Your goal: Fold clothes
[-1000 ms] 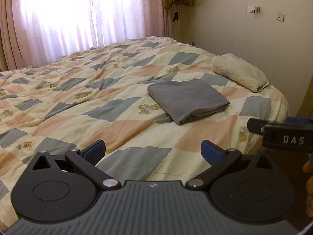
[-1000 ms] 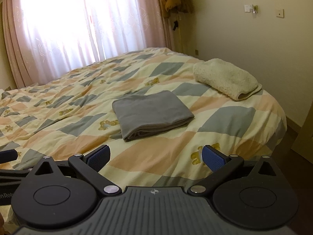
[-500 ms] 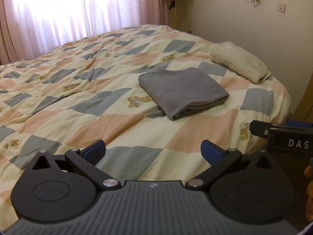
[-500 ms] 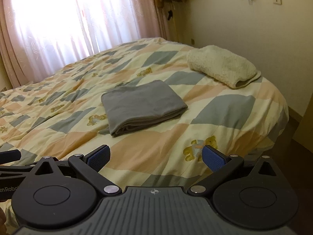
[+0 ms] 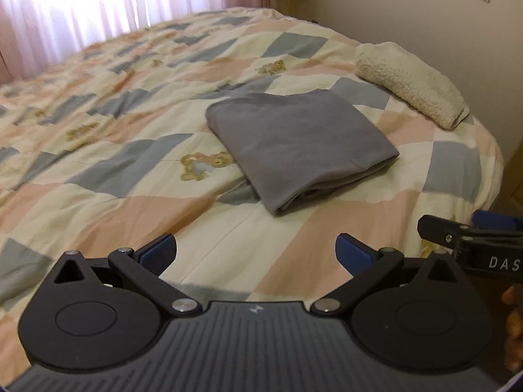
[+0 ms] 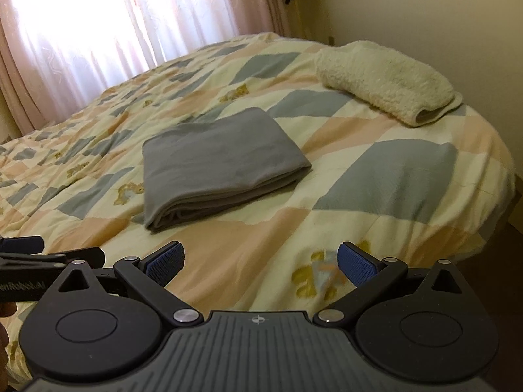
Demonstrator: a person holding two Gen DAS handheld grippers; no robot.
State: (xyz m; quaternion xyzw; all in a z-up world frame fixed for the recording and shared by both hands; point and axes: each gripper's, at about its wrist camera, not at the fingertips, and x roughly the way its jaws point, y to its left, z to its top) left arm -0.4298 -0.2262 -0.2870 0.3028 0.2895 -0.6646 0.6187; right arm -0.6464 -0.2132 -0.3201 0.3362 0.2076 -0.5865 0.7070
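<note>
Left gripper at bottom of frame, fingers spread wide, empty; right gripper same. Folded grey cloth lies mid-frame on the patchwork quilt. Cream towel upper right, curtains behind.

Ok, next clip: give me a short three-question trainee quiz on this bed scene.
1. True or false: the grey folded garment is held between the fingers of the right gripper.
2. Multiple choice: where does the cream rolled towel lie relative to the grey folded garment? A) on top of it B) beyond it, nearer the wall, apart from it C) under it
3. Fill in: the left gripper is ____ (open/shut) above the patchwork quilt.

Key: 1 false, both grippers are open and holding nothing; 2 B; 3 open.
</note>
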